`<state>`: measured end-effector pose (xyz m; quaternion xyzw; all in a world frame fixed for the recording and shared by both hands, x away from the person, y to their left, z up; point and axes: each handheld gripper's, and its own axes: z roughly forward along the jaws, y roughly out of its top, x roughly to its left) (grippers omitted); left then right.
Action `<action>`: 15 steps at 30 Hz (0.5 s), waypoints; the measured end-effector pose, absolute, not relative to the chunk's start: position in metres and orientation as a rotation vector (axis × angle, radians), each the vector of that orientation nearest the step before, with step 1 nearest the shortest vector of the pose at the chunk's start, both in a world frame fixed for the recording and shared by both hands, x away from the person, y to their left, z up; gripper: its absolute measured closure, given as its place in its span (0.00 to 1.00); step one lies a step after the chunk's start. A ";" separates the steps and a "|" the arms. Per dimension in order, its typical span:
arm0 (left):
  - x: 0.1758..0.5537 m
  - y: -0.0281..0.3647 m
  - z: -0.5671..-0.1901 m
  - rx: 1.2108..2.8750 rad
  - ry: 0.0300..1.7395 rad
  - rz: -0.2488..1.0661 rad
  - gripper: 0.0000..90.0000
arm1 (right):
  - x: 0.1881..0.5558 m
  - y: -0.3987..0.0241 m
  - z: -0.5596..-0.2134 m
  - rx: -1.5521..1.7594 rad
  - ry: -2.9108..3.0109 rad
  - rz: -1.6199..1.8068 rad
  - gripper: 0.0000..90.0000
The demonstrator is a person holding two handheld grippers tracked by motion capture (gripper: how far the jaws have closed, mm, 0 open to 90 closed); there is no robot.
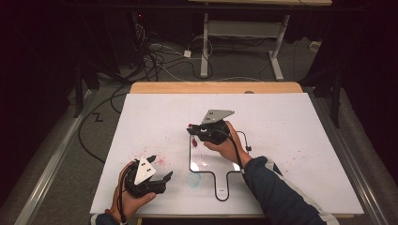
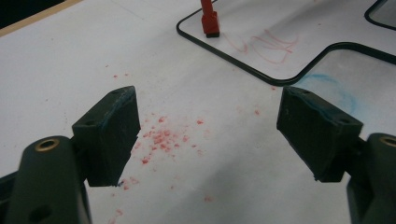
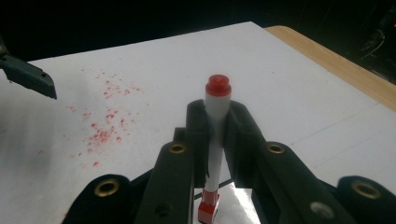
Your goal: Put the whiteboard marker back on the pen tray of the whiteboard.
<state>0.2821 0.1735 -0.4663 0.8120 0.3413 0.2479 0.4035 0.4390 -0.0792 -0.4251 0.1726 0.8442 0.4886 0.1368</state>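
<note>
Two tools: the right tool (image 3: 215,140) is clamped on a red marker (image 3: 215,140), tip on the clear board (image 1: 209,161); left of that board, the left tool (image 2: 205,135) hangs with jaws apart.

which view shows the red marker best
The right gripper view: the red marker stands upright, clamped between the jaws, its whole length visible. The left gripper view catches its tip on the clear board. In the high view the marker is tiny.
</note>
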 end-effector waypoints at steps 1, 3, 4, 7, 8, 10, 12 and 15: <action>0.282 0.173 -0.466 2.052 0.861 0.625 0.23 | 0.439 -0.081 -0.423 0.494 2.424 1.357 0.91; 0.282 0.173 -0.467 2.058 0.859 0.626 0.23 | 0.442 -0.085 -0.422 0.531 2.380 1.299 0.91; 0.282 0.173 -0.467 2.058 0.858 0.624 0.23 | 0.442 -0.085 -0.422 0.531 2.380 1.299 0.91; 0.282 0.172 -0.467 2.060 0.857 0.624 0.23 | 0.445 -0.091 -0.421 0.575 2.339 1.240 0.91; 0.282 0.172 -0.467 2.060 0.856 0.621 0.23 | 0.444 -0.092 -0.422 0.587 2.337 1.250 0.91; 0.282 0.172 -0.467 2.065 0.857 0.622 0.23 | 0.440 -0.091 -0.423 0.562 2.354 1.283 0.91; 0.282 0.172 -0.467 2.063 0.856 0.617 0.23 | 0.434 -0.089 -0.424 0.530 2.379 1.317 0.91; 0.281 0.171 -0.467 2.065 0.854 0.621 0.23 | 0.424 -0.085 -0.425 0.492 2.426 1.385 0.91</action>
